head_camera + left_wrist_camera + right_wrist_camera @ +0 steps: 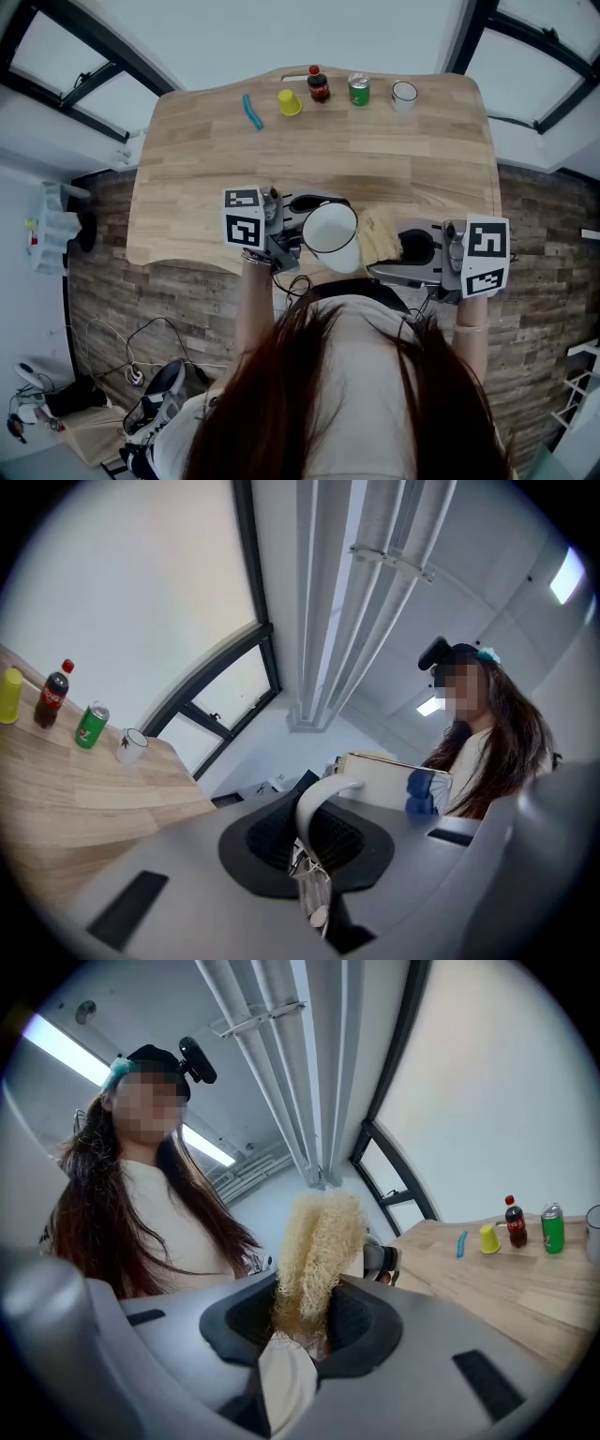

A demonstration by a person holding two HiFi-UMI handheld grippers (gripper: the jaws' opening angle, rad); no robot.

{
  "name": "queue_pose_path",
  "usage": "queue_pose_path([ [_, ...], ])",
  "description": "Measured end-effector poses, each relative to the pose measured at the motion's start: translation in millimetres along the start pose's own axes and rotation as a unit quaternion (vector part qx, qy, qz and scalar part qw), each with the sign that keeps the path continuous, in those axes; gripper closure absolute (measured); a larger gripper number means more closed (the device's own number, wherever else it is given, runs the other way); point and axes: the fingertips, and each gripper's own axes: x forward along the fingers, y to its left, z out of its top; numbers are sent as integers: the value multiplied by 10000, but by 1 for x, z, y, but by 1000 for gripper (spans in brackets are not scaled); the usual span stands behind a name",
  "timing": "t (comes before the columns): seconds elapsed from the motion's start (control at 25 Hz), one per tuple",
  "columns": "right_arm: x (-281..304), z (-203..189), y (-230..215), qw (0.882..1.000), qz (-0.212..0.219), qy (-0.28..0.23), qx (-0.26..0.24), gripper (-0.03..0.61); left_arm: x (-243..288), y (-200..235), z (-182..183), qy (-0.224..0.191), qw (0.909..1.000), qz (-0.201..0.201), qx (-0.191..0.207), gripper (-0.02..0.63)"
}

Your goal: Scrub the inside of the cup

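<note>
Centrally, the white cup (330, 234) hangs over the worktop's (375, 159) near edge, mouth up and long axis near upright. The left tool (294, 227) points right, jaws clamped on the cup's handle (323, 803). The right tool (414, 246) points left, clamped on a loofah scrubber (380, 236) just right of the cup. Bare wood lies beyond; a cola bottle (318, 84), green can (358, 90) and mug (404, 95) line the far edge.
</note>
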Motion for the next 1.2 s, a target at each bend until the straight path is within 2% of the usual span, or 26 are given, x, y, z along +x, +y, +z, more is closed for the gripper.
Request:
queue_pose_path([
  [0.2,0,-1,2,9999,115,25,54,457,2,-3,0,62,9999,-108,46,592],
  [0.4,-1,-6,-4,9998,-8,179,88,457,5,-6,-4,177,9996,-201,94,592],
  [0.68,-1,-7,3,9994,223,233,137,457,8,-14,-8,234,9986,-468,72,592],
  [0.84,2,-7,7,9987,405,236,176,457,9,-21,-10,361,9965,-756,43,592],
  [1.2,6,-6,13,9974,655,190,224,457,20,-45,-10,378,9871,-1556,-29,592],
])
